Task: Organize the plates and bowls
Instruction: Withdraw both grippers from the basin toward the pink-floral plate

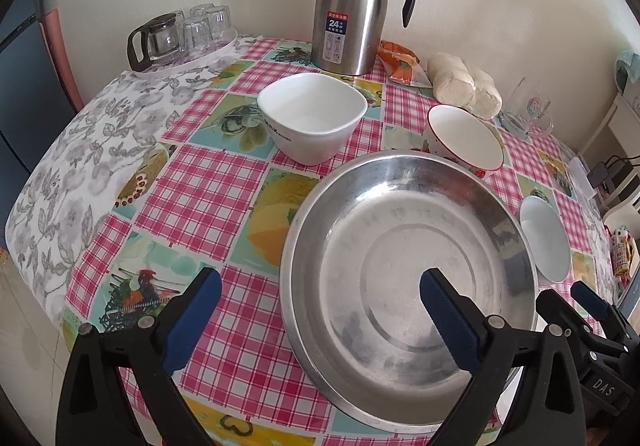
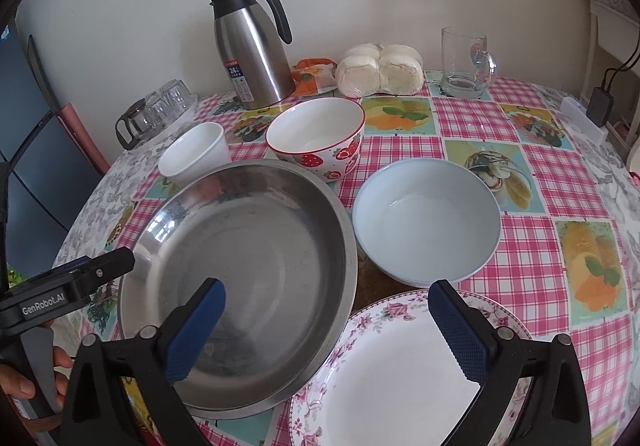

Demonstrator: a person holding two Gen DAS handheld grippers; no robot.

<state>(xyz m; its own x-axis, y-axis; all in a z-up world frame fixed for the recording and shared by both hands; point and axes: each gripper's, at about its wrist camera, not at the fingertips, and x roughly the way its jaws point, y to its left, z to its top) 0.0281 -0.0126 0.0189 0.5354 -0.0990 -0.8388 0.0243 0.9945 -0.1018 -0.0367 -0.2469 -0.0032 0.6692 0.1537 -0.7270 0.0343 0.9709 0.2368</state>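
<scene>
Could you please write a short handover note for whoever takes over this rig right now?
Left gripper: open, holding nothing, jaws either side of the near-left rim of the steel basin.
Right gripper: open, empty, one finger over the basin, the other over the floral plate.
On the table: basin at the centre; floral plate at its near right, tucked partly under its rim; blue bowl to the right; strawberry bowl and square white bowl behind.
Done: nothing is stacked; every bowl sits alone.
Left: gather the bowls and plate into an orderly stack or group.
</scene>
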